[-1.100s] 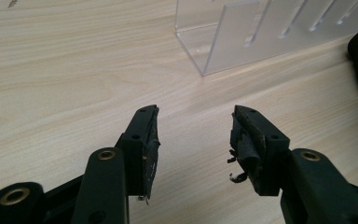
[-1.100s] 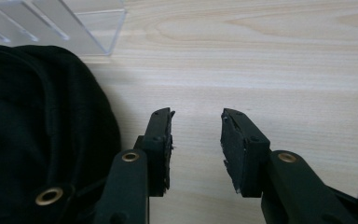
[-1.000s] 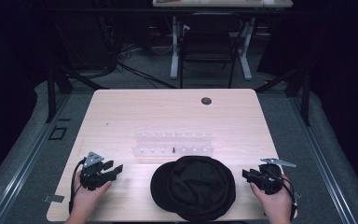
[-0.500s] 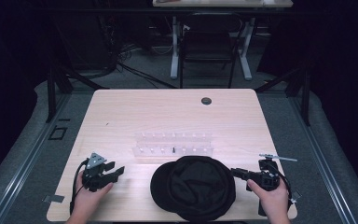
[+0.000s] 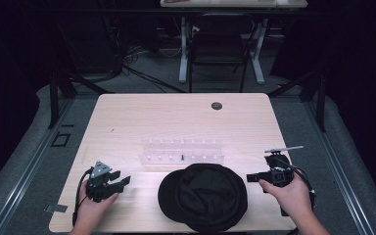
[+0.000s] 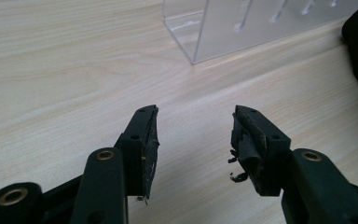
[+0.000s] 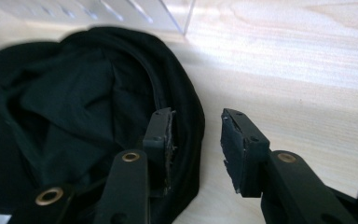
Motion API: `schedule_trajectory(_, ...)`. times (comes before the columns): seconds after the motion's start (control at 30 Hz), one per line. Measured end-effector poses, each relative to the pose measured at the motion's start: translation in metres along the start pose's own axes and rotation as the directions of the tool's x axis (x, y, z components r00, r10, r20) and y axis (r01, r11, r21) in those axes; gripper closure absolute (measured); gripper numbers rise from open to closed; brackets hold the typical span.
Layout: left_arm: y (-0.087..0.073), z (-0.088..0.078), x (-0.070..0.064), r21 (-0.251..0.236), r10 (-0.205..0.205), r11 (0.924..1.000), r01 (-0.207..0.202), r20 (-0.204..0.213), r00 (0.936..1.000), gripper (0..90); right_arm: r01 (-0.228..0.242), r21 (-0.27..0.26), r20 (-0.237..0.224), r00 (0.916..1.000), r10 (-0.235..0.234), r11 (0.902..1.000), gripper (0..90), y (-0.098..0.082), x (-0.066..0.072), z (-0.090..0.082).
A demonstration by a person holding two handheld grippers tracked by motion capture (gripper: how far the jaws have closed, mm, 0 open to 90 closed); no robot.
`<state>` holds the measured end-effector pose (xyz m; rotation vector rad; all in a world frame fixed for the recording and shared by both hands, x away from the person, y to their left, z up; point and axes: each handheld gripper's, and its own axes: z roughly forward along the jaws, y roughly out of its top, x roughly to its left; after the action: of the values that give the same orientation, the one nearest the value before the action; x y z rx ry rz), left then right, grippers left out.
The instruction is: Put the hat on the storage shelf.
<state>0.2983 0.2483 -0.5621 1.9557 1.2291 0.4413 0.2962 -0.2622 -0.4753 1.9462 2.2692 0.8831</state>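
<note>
- I am at the reach, before any grip: my right gripper (image 5: 251,178) sits just beside the right edge of the black cap (image 5: 203,197), which lies crown down near my edge of the table (image 5: 127,117), its hollow inside facing up.
- In the right gripper view the jaws stand apart with nothing pressed between them; one jaw hangs over the cap's rim (image 7: 186,107), the other over bare wood, so the rim is lined up roughly between them but not yet pinched.
- My left gripper (image 5: 123,182) rests low on the table to the left of the cap, well apart from it; its jaws are spread too and hold nothing, as the left gripper view shows over plain wood.
- The clear acrylic rack (image 5: 182,152) stands just behind the cap, near but seemingly not touching.
- Next, I judge, I must lower the right jaws astride the rim and close on the fabric edge.
- The cloth is soft and may fold away, so the bite should go deep enough to catch the rim.
</note>
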Motion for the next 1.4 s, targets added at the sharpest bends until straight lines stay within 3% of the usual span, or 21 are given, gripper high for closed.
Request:
schedule_trajectory(0.13,-0.001,0.0,-0.001,0.01,0.002,0.9999,-0.002,0.004,1.0,50.8,0.044,0.068,0.056,0.9973,-0.048,0.9967,62.2,0.004,0.009,0.004)
schedule_trajectory(0.43,-0.002,-0.001,-0.001,0.008,0.002,1.0,-0.003,0.006,1.0,50.7,0.037,0.184,0.084,0.995,-0.053,0.9822,61.8,0.014,0.02,0.013)
schedule_trajectory(0.53,-0.002,0.0,-0.002,0.005,0.007,1.0,-0.007,0.006,1.0,50.5,0.023,0.192,0.098,0.9943,-0.043,0.9811,60.7,0.017,0.023,0.017)
schedule_trajectory(0.57,-0.002,0.0,-0.002,0.005,0.007,1.0,-0.007,0.006,1.0,50.5,0.031,0.216,0.097,0.9938,-0.053,0.976,60.5,0.018,0.023,0.016)
schedule_trajectory(0.7,-0.002,0.0,-0.002,0.015,0.012,0.9998,-0.012,0.009,0.9999,50.5,0.01,0.225,0.112,0.9931,-0.036,0.9744,60.3,0.02,0.025,0.02)
schedule_trajectory(0.73,-0.002,0.0,-0.002,0.015,0.012,0.9998,-0.012,0.009,0.9999,50.5,0.014,0.249,0.112,0.9928,-0.043,0.9684,60.3,0.021,0.024,0.021)
schedule_trajectory(0.97,-0.002,0.001,-0.002,0.015,0.014,0.9998,-0.015,0.011,0.9998,50.5,-0.016,0.295,0.116,0.9931,-0.019,0.9553,63.0,0.018,0.019,0.033)
schedule_trajectory(1.13,-0.001,0.001,-0.003,0.021,0.016,0.9996,-0.016,0.01,0.9998,50.5,-0.026,0.29,0.132,0.9911,-0.013,0.9566,66.3,0.015,0.018,0.039)
schedule_trajectory(1.4,-0.002,0.002,-0.003,0.011,0.014,0.9998,-0.014,0.008,0.9999,50.5,-0.045,0.308,0.129,0.9916,0.005,0.9504,70.4,0.015,0.015,0.049)
